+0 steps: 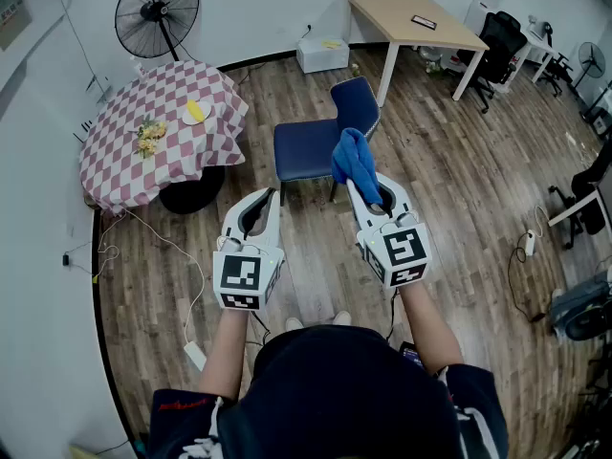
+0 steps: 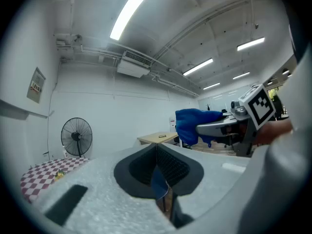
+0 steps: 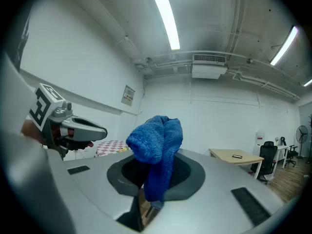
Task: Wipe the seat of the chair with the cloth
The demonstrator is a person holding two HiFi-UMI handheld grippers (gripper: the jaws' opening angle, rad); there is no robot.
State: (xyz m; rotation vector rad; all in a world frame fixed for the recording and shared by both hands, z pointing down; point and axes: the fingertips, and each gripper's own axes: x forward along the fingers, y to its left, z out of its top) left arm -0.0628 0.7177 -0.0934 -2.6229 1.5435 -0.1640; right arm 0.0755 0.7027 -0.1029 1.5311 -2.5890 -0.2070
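Observation:
A blue chair with a padded seat and backrest stands on the wood floor ahead of me. My right gripper is shut on a bunched blue cloth, which hangs over the chair's right front corner in the head view. In the right gripper view the cloth sticks up from the closed jaws. My left gripper is shut with nothing in it, held level left of the right one and short of the chair. The left gripper view shows the cloth and the right gripper to its right.
A round table with a red-checked cover stands to the left, with a fan behind it. A wooden desk and a white box are beyond the chair. Office chairs sit far right. Cables run over the floor at left.

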